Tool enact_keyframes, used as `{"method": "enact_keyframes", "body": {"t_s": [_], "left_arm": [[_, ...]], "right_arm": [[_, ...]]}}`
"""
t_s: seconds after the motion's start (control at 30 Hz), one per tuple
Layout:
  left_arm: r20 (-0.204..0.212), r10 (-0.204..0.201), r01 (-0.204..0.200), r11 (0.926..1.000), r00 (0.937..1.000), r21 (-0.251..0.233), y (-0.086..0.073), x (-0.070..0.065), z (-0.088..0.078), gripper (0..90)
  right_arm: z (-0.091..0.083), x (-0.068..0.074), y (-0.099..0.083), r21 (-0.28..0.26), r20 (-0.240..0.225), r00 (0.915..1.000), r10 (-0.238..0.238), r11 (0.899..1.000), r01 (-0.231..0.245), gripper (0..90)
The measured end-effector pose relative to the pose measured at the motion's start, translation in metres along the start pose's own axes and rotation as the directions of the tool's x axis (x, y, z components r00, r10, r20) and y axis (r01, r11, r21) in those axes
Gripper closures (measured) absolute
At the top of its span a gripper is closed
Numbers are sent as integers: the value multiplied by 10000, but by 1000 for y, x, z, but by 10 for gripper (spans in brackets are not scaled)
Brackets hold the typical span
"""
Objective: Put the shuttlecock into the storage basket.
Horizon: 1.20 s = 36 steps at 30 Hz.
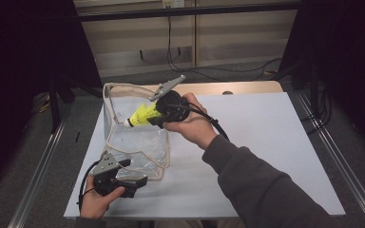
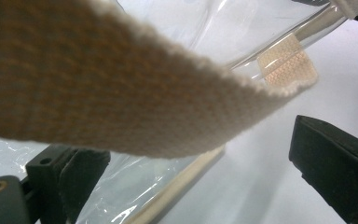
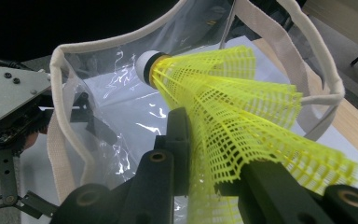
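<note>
A yellow plastic shuttlecock [image 3: 223,93] is clamped between the jaws of the right gripper [image 3: 205,154], which are closed most of the way onto its mesh skirt; the white cork nose projects ahead of the jaw tips, toward the mouth of a clear plastic tote bag [image 1: 138,137]. The shuttlecock is judged very light and springy: the skirt is seen pinched and folded between the pads, so a hard squeeze is likely to deform it, while the rounded nose would be slippery. The skirt near its narrow end is judged the better place for a hold.

The bag is thin, limp film edged with cream webbing, and is expected to sag and crinkle unless its rim is kept open. The left gripper [image 1: 119,178] is seen at the bag's near lower edge; its jaws stand wide apart, a webbing strap [image 2: 121,93] crosses above and in front of them, and no pad is seen pressed on anything.
</note>
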State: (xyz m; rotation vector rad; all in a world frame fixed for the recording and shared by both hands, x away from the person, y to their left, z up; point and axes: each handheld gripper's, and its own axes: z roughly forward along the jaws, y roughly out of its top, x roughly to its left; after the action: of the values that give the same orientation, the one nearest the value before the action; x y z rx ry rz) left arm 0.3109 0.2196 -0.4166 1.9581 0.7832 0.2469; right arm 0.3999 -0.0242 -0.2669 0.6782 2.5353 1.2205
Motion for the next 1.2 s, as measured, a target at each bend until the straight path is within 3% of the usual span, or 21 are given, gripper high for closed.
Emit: {"method": "enact_keyframes", "body": {"t_s": [1.2], "left_arm": [[-3, 6, -6, 10000, 10000, -8, 0, 0, -1, 51]], "right_arm": [[36, 6, 8, 387, 356, 9992, -179, 9991, 165, 794]]}}
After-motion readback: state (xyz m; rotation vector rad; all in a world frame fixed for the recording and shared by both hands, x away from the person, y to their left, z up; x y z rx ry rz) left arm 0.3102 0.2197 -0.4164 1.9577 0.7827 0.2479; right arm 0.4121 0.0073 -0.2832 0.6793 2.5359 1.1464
